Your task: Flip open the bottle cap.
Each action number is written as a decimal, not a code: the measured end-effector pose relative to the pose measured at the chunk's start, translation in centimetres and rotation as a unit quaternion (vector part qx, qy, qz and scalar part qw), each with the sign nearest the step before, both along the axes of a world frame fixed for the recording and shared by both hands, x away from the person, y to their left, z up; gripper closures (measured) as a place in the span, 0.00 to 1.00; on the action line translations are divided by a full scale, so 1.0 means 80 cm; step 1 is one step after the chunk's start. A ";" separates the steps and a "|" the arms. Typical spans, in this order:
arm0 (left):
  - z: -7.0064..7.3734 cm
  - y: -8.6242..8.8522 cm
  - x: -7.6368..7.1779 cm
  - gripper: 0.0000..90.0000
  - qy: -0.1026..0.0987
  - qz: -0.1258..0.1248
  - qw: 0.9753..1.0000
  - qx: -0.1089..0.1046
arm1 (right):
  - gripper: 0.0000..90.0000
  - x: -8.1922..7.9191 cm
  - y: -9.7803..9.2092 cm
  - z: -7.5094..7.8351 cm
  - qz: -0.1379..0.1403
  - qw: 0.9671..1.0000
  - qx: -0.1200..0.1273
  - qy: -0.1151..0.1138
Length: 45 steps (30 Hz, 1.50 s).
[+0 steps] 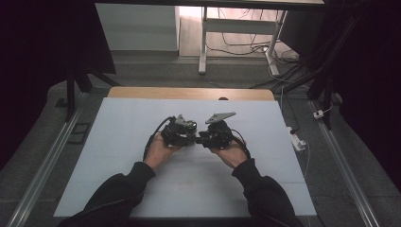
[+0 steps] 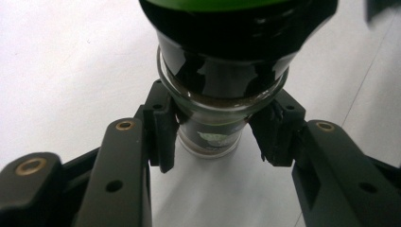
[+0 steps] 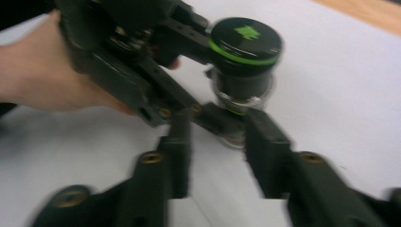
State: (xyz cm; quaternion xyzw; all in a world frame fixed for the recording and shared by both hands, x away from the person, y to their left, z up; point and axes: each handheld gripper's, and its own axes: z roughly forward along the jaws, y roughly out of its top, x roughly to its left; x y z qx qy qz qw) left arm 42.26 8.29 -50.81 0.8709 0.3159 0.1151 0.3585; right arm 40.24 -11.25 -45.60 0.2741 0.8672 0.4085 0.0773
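White and matte, the tabletop (image 1: 118, 156) carries our work at its middle. We close the left gripper's (image 2: 213, 135) fingers (image 2: 161, 130) on a small clear glass jar (image 2: 213, 118) holding brown powder under a round black lid (image 3: 246, 45) with a green band. Our right gripper's (image 3: 215, 156) fingers (image 3: 265, 151) stand open just beside it.

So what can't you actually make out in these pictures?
1. Jar: in the high view it is too small and dark to pick out.
2. Its label: in the left gripper view it is tiny, and the black lid looms over it.
3. Right gripper: the right gripper view is motion-blurred, so it is unclear whether the jaws touch the glass.
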 end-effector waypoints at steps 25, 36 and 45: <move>0.000 -0.001 -0.001 0.60 0.000 0.003 1.000 0.001 | 1.00 0.015 0.021 -0.004 -0.003 1.000 -0.006 0.000; 0.000 -0.001 0.000 0.59 0.000 0.000 1.000 0.002 | 1.00 0.013 0.021 0.002 0.001 1.000 -0.005 -0.006; 0.000 -0.001 0.000 0.60 0.000 0.002 1.000 0.002 | 1.00 0.015 0.020 0.007 -0.004 1.000 0.003 -0.006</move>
